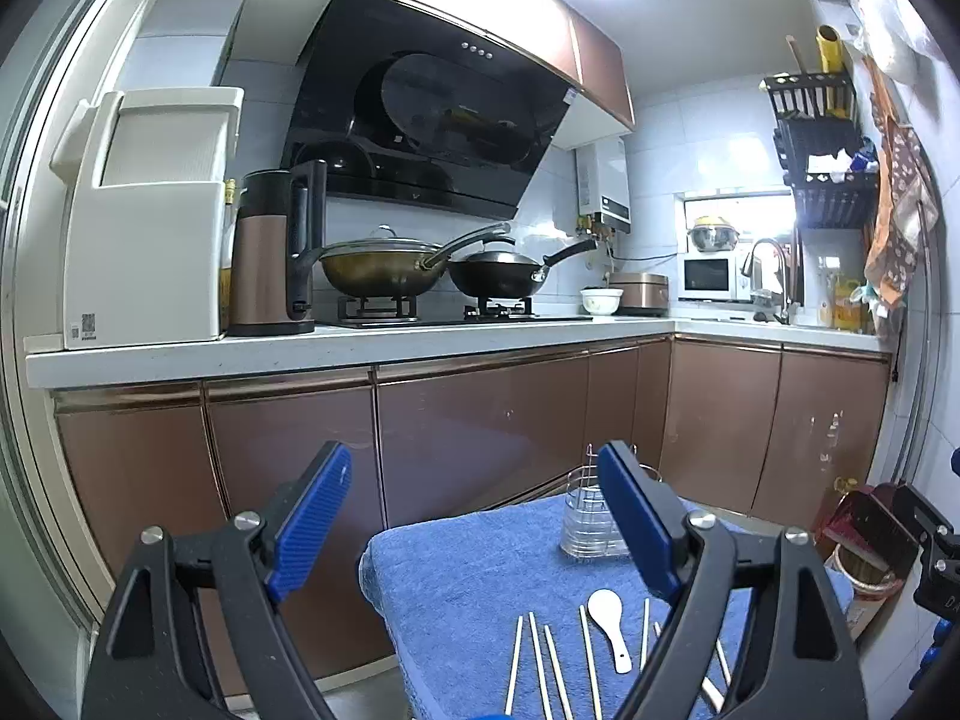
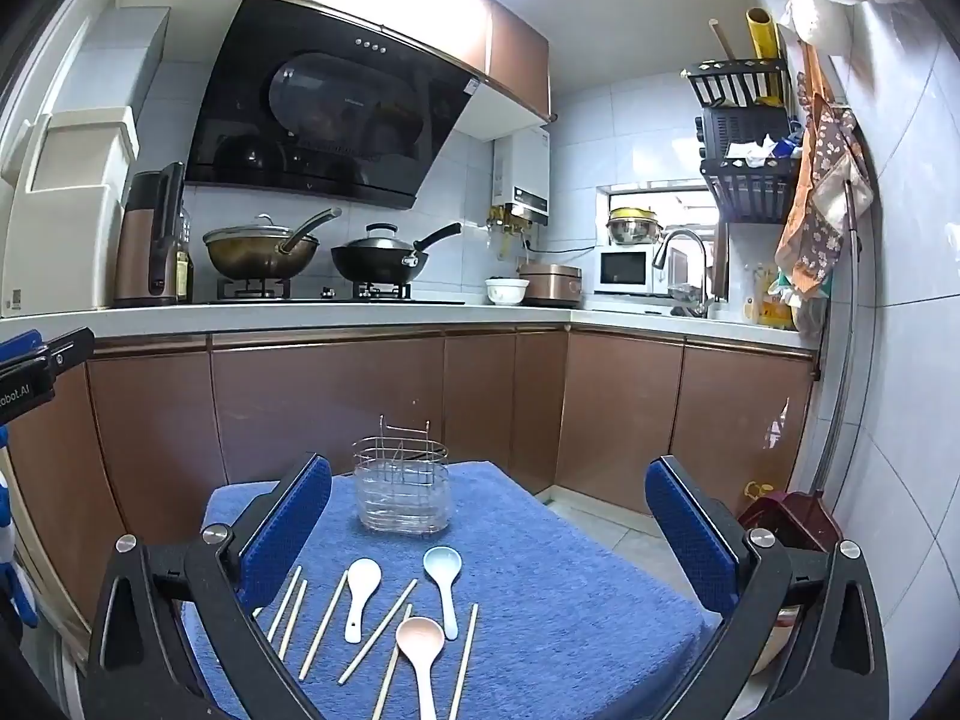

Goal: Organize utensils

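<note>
three spoons and a scatter of loose chopsticks (image 2: 324, 624) are lying flat on the blue towel (image 2: 570, 588) that covers the tabletop, and none of them are in the wire utensil holder (image 2: 401, 492) yet. the holder stands upright at the far end of the towel and it looks empty, just bare wire and a clear liner inside as far as i can tell.

going by the holder as the landmark: the white spoon (image 2: 360, 594) lies on the near side of it, a bit left, bowl end pointing toward the holder. the light blue spoon (image 2: 443, 576) is just right of the white one, also bowl toward the holder. the pink spoon (image 2: 420, 654) sits nearer the camera than both, further from the holder. the chopsticks fan out around and between the spoons, none touching the holder.

left tool (image 1: 474, 516) is spread wide with nothing between its blue pads, hovering over the left edge of the towel; its right finger (image 1: 636, 522) overlaps the holder in that view. right tool (image 2: 489, 516) is also released, jaws far apart, empty, with the holder showing between its pads and well beyond them.

back on the kitchen counter (image 2: 360, 312), two woks (image 2: 258, 252) sit on the stove with lids on, so no idea what's in them, and a small white bowl (image 2: 507, 291) sits beside a rice cooker (image 2: 551, 283).
</note>
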`<state>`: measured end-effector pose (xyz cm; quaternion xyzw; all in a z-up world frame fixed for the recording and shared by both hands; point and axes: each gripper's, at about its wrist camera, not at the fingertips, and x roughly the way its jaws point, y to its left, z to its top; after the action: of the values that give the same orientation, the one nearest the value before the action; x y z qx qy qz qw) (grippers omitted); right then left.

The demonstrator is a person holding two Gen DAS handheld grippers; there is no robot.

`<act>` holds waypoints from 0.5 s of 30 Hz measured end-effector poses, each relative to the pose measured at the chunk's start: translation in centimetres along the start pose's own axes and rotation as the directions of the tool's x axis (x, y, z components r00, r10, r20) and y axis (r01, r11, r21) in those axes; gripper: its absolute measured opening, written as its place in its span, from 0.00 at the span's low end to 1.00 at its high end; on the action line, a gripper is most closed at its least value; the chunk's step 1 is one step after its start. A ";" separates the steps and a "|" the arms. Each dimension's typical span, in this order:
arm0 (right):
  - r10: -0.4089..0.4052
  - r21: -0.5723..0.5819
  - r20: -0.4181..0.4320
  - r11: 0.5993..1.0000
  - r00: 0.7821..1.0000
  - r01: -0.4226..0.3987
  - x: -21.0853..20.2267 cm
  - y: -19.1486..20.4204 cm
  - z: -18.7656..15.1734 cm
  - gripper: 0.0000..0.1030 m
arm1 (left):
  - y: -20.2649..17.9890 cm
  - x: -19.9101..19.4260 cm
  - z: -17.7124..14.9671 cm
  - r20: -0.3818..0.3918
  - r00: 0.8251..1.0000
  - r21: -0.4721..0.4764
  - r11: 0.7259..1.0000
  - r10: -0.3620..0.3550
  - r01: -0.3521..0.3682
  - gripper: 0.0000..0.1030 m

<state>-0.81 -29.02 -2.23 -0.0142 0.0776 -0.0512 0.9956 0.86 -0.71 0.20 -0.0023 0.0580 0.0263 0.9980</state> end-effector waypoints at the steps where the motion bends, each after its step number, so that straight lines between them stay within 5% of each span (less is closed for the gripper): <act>1: 0.002 0.001 -0.001 1.000 1.000 -0.002 0.1 0.0 -0.1 1.00 | -0.1 0.1 0.0 -0.001 1.000 0.004 1.000 0.001 -0.001 0.81; 15: -0.021 -0.010 0.013 1.000 1.000 0.021 1.7 -0.5 -0.1 1.00 | -1.2 2.4 -0.6 -0.037 0.999 0.021 1.000 0.007 -0.006 0.81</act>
<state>0.74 -29.69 -2.59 -0.0203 0.0712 -0.0614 0.9954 3.20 -1.84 -0.62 0.0076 0.0768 0.0290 0.9966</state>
